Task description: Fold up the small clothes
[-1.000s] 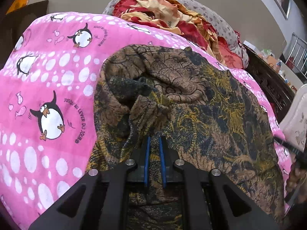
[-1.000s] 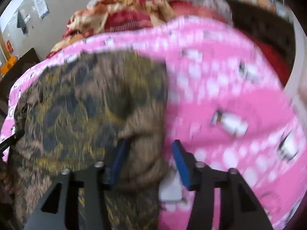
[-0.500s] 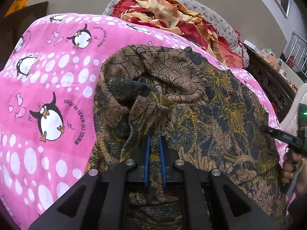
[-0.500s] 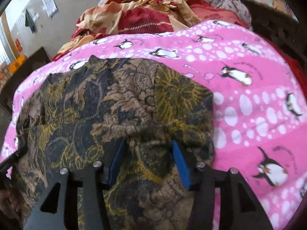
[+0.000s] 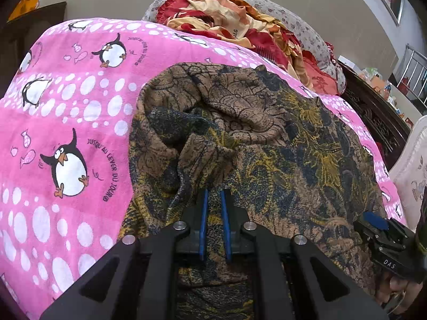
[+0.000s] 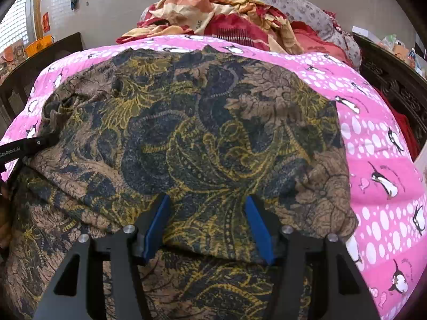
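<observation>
The brown-and-gold batik garment (image 5: 267, 138) lies spread on the pink penguin blanket (image 5: 66, 122) covering the bed, filling the centre of both views; in the left wrist view its brown sleeve part bunches up from 12 o'clock of the fingers, same folds as half a second ago.

Left gripper (image 5: 214, 213) hasn't budged; its blue fingers (image 5: 204, 213) stand narrow, nearly together, pinching a ridge of the garment's cloth between them, exactly as in the earlier frames.

Right gripper (image 6: 208, 224) is the one that changed; a second ago its view was blurred and looked over the garment's right edge with blanket to the right, half a second ago it steadied, and now it sits further over the garment, with a folded-over layer (image 6: 213, 138) lying flat across the middle; its blue fingers (image 6: 157, 221) are spread wide, resting on or just above that fold's near edge, gripping nothing.

In the left wrist view the right gripper (image 5: 384, 237) shows at 4 o'clock, lower and closer in than half a second back; the left gripper (image 6: 24, 148) shows at 9 o'clock in the right wrist view.

Rumpled red-and-cream bedding (image 6: 208, 16) piles at 12 o'clock beyond the blanket.
</observation>
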Motion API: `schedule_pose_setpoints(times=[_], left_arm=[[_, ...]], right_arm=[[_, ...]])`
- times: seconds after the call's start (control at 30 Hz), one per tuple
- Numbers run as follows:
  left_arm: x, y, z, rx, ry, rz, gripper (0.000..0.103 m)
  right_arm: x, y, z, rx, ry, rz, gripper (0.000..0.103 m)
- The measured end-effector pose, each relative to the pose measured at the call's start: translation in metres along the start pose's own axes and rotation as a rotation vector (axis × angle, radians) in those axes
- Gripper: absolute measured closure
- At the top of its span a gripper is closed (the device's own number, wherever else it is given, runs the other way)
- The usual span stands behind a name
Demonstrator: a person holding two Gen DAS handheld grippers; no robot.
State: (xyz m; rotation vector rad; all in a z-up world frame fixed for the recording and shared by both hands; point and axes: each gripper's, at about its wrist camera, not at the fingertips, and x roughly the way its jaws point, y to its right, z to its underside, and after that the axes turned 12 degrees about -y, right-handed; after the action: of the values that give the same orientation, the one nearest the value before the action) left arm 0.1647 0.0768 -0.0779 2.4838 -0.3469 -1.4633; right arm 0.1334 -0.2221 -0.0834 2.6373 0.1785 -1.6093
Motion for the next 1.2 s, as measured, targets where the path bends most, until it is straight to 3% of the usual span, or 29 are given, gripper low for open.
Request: schedule_pose_setpoints(times=[0.1,0.13,0.23,0.27,0.43,0.53,0.63,0.7,0.77,0.8,0.83,1.03,1.2], left_arm=[[0.0,0.003,-0.001,0.012,-0.002,-0.002,0.103],[0.0,0.004,-0.001,0.02,-0.004,0.025,0.097],[0.001,0.006,-0.003,0.056,-0.004,0.165,0.059],[0.001,0.006,-0.004,0.059,-0.003,0.19,0.055],[0.003,0.017,-0.006,0.082,-0.013,0.137,0.055],[-0.009,0.035,-0.005,0.084,-0.035,0.017,0.068],[-0.021,0.056,0.007,0.116,-0.012,-0.018,0.068],[-0.009,0.067,0.018,0.168,-0.04,-0.083,0.068],[0.003,0.069,0.029,0.199,-0.041,-0.133,0.068],[0.001,0.07,0.028,0.2,-0.036,-0.141,0.068],[0.003,0.07,0.027,0.194,-0.045,-0.14,0.067],[-0.001,0.055,0.029,0.158,-0.021,-0.059,0.067],[-0.01,0.051,0.035,0.154,-0.046,-0.034,0.067]], right_arm=[[0.001,0.0,0.0,-0.001,0.004,0.001,0.041],[0.0,0.0,0.001,-0.001,0.005,0.001,0.041],[0.0,0.003,0.002,0.002,0.006,-0.007,0.04],[-0.003,0.005,0.007,0.004,0.007,-0.007,0.04],[-0.001,0.004,0.005,0.0,0.006,-0.004,0.039],[-0.001,0.002,0.004,0.002,0.003,-0.005,0.039],[-0.009,-0.001,0.002,0.013,0.008,0.023,0.04],[-0.024,-0.006,0.003,0.046,0.05,0.015,0.04],[-0.031,-0.013,0.006,0.055,0.072,-0.002,0.038],[-0.022,-0.021,0.009,0.029,0.022,-0.003,0.031],[-0.01,-0.025,0.012,0.003,-0.035,-0.012,0.022],[-0.005,-0.012,0.018,0.014,-0.026,-0.111,0.017],[-0.019,-0.02,0.032,-0.048,-0.082,-0.048,0.017]])
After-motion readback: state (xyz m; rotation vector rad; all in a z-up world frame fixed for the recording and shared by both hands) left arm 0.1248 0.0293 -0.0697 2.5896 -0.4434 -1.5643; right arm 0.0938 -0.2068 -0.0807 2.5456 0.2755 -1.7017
